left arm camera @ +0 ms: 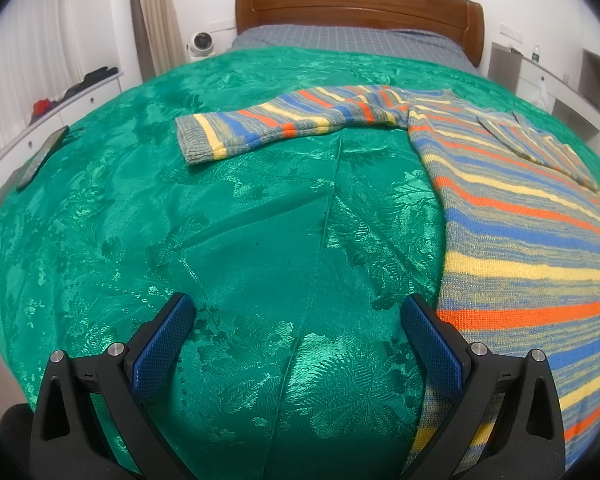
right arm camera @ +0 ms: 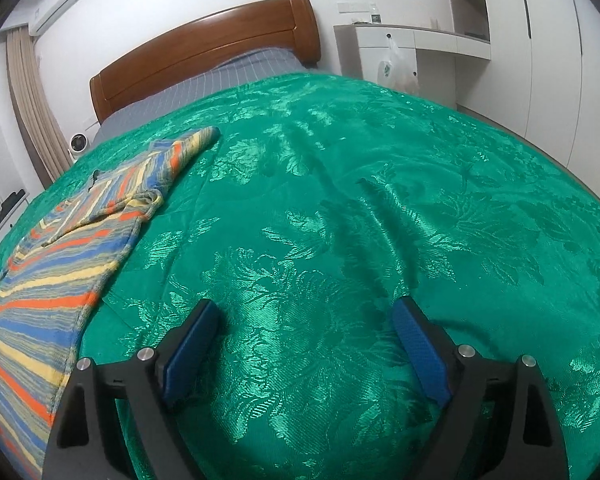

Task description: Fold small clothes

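Lying flat on green bedspread (left arm camera: 260, 216): striped sweater (left arm camera: 520, 216), one sleeve (left arm camera: 260, 128) outspread, probably for folding. Left gripper (left arm camera: 298, 308), right gripper (right arm camera: 306, 312): wide apart, empty.

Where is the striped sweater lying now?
The striped sweater lies flat on the green bedspread, right of the left gripper; in the right wrist view it is at the left edge.

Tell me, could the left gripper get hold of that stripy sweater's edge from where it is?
Probably yes: the left gripper is open, the striped sweater lies flat beside its right finger, and nothing blocks the way.
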The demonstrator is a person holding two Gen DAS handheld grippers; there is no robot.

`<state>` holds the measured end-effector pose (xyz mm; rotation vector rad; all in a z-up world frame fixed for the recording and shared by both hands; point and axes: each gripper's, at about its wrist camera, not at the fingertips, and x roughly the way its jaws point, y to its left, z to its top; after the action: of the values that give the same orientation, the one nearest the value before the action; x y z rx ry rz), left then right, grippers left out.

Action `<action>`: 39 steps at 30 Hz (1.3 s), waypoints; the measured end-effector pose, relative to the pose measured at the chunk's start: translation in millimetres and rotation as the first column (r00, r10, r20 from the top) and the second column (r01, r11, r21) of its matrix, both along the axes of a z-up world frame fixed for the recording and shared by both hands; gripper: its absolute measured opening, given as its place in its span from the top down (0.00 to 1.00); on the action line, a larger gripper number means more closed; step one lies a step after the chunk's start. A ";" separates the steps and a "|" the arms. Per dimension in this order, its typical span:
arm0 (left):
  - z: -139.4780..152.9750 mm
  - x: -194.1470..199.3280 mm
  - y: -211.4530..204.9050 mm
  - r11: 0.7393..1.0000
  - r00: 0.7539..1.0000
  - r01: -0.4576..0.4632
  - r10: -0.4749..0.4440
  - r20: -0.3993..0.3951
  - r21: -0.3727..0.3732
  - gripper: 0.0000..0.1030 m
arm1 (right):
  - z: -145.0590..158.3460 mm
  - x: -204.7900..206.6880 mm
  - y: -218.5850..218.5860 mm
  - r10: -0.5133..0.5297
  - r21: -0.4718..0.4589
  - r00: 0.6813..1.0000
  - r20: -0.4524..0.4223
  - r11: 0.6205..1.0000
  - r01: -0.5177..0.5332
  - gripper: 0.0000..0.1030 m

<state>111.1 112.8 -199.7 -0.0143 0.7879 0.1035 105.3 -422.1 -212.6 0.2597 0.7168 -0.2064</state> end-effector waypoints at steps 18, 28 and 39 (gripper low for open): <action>0.1 0.4 -0.1 1.000 1.000 0.000 0.000 -0.001 0.000 0.00 | -0.5 0.6 -0.4 -0.002 -0.004 1.000 -0.002 1.000 0.002 0.14; 0.0 0.5 -0.1 1.000 1.000 0.000 0.000 -0.001 0.001 0.00 | -0.4 0.8 -0.3 -0.002 -0.004 1.000 -0.004 1.000 0.002 0.14; 0.0 0.8 -0.1 1.000 1.000 0.000 0.000 -0.001 0.001 0.00 | -1.3 0.9 -1.7 -0.004 -0.009 1.000 -0.007 1.000 0.004 0.14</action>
<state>111.9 112.7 -199.6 -0.0135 0.7891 0.1040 106.2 -423.7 -213.9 0.2525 0.7219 -0.2142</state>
